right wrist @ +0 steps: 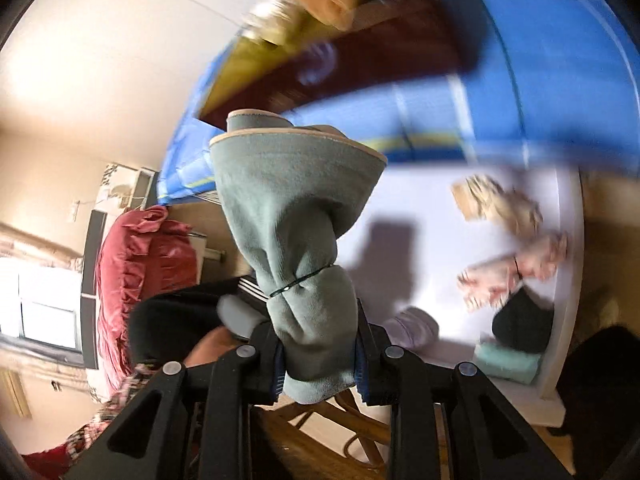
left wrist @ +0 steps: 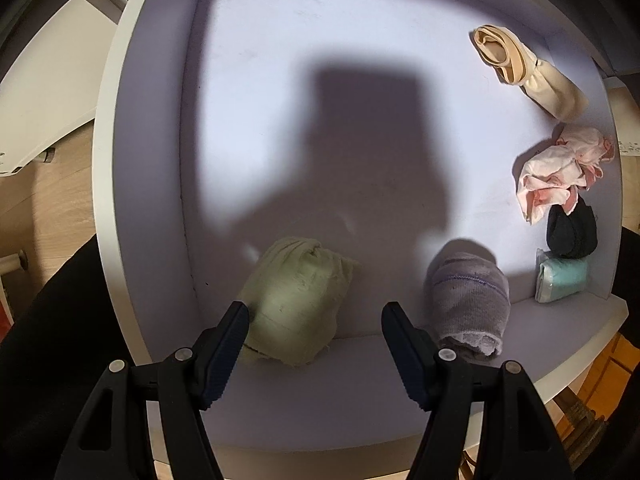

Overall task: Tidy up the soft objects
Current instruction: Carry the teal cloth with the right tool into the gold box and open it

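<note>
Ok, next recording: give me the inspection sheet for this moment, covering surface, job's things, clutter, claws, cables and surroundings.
Surface: white tray with raised rim, partly in shadow.
Job's things: green bundle and grey sock roll at the near edge; beige roll, pink bundle, black roll and teal fold along the right side; grey-green bundle, tied with a thin band, in the air.
Clutter: nothing seen.
Claws: left claw open over the green bundle; right claw shut on the grey-green bundle.
Cables: nothing seen.
Surroundings: red cushion, blue cloth, window; right view blurred.
</note>
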`<state>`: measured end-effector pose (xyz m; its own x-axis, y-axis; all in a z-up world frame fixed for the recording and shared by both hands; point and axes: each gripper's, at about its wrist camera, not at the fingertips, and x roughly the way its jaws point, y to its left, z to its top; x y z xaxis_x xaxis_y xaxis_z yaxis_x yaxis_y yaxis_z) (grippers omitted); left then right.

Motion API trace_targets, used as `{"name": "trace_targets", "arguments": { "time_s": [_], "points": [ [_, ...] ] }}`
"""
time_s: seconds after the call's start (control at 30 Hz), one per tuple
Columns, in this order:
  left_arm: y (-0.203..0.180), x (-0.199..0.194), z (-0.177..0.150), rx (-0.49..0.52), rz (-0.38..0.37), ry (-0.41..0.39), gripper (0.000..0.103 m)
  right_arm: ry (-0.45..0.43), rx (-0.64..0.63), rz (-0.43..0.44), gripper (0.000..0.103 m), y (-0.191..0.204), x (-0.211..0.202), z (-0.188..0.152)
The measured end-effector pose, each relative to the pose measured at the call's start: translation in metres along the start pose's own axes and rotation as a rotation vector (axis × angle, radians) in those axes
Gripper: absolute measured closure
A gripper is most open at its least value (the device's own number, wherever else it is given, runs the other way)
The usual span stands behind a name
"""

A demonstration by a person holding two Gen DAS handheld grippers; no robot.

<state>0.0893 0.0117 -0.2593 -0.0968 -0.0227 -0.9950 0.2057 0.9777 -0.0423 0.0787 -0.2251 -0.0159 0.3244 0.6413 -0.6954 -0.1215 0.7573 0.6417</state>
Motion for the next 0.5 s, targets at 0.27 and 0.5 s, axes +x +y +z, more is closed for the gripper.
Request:
{"name": "trace_targets", "arguments": {
  "time_s": [0.27,0.5],
  "points": [
    [-0.001,0.002,0.003,-0.007,-0.010,0.003,0.033,-0.061,-0.058,0.022,0.076,0.053,-0.021,0.066],
    [0.009,-0.008,0.005,-0.044,-0.047,-0.001,0.033,-0.116,0.004,-0.059,0.076,0.066,0.003,0.154]
  ]
}}
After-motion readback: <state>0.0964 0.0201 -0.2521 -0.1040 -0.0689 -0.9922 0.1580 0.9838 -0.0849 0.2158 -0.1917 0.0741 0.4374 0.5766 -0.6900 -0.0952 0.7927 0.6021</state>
